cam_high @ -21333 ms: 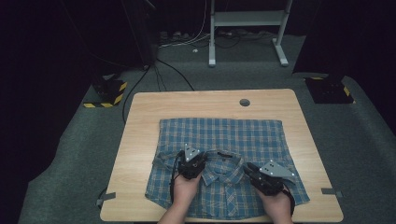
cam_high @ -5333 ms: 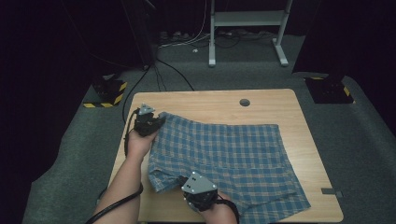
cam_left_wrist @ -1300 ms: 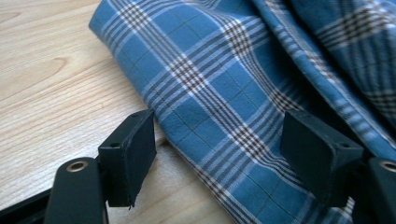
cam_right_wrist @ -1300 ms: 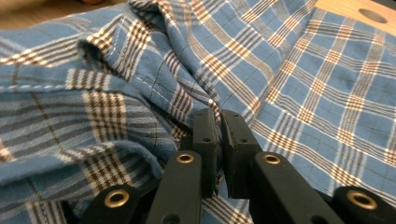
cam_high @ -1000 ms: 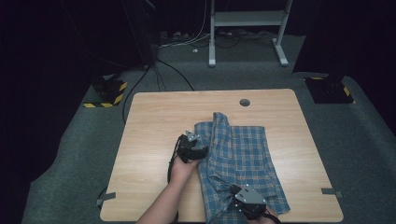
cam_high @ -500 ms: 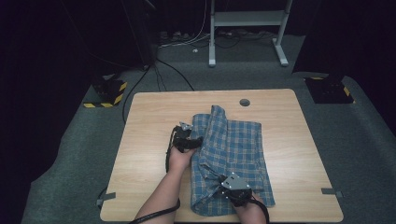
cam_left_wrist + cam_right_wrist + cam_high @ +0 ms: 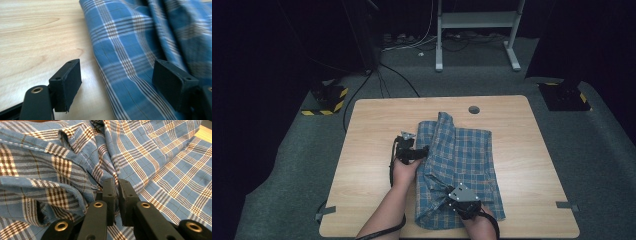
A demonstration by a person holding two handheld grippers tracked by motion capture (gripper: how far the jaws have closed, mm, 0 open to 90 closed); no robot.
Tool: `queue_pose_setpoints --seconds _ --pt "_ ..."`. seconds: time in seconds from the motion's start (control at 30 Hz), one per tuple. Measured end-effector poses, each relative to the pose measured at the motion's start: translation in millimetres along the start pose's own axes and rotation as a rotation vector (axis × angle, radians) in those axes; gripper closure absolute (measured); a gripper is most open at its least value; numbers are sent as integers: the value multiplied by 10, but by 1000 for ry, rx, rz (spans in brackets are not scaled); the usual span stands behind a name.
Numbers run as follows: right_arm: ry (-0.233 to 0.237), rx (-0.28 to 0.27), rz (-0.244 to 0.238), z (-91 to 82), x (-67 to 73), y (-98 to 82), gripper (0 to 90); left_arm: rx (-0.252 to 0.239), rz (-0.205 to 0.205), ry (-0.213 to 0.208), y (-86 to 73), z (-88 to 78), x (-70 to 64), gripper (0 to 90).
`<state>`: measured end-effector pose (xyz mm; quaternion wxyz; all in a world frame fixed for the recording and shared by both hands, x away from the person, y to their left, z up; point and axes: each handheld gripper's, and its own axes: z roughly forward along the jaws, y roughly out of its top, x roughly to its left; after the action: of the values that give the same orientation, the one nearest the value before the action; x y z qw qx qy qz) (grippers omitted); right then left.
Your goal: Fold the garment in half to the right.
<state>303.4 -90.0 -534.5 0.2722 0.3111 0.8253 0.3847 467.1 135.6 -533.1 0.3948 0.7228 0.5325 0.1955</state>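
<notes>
Now the blue plaid shirt (image 7: 459,167) lies folded lengthwise right of centre on the wooden table (image 7: 367,190), crosswise folds left; the left gripper (image 7: 418,153) has just been opening off its edge, nothing between the jaws, while the right gripper (image 7: 451,199) looks pinched on fabric near the front.

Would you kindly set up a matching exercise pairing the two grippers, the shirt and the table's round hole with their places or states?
Things:
1. left gripper
2. right gripper
3. plaid shirt
4. round hole

States or places:
A. near the table's far edge
B. folded into a narrow strip
C. jaws open at the shirt's left edge
D. jaws pinched on cloth at the near end

Pairs: 1-C, 2-D, 3-B, 4-A
</notes>
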Motion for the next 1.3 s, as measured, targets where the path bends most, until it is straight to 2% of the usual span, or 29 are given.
queue_pose_setpoints --seconds 0.03,0.1,0.13,0.2,0.3,0.4,0.47,0.53,0.67,0.77,0.83,1.1,1.17,1.3 --pt "0 0 2 -9 -3 -3 837 -5 5 -3 -25 -46 -12 224" --pt "0 -2 9 -22 -11 -12 834 -12 -25 -36 -130 -186 -36 219" --pt "1 -2 12 -29 -10 -19 833 -7 -24 -39 -170 -221 -53 219" --pt "0 -2 12 -34 2 -29 828 10 13 -22 -280 -306 -105 216" --pt "0 -8 14 -54 11 -42 820 10 -13 -47 -429 -443 -142 216" --pt "-2 -11 23 -89 6 -58 811 18 25 -56 -499 -528 -215 203" --pt "-2 -9 25 -115 5 -67 804 32 6 -87 -533 -567 -240 159" --pt "-1 -10 27 -140 -3 -76 798 45 4 -95 -577 -588 -264 134" --pt "4 -6 35 -182 0 -87 768 53 58 -79 -651 -579 -301 129" --pt "3 -7 37 -222 8 -79 742 55 103 -63 -662 -577 -344 174" --pt "6 -14 45 -259 6 -62 728 54 116 -52 -668 -573 -365 181" --pt "8 -66 52 -424 7 177 608 36 112 -58 -692 -584 -367 208" --pt "18 -68 57 -399 13 248 572 36 113 -56 -694 -587 -370 209" --pt "70 -56 71 -262 87 431 477 34 107 -61 -695 -588 -366 207"
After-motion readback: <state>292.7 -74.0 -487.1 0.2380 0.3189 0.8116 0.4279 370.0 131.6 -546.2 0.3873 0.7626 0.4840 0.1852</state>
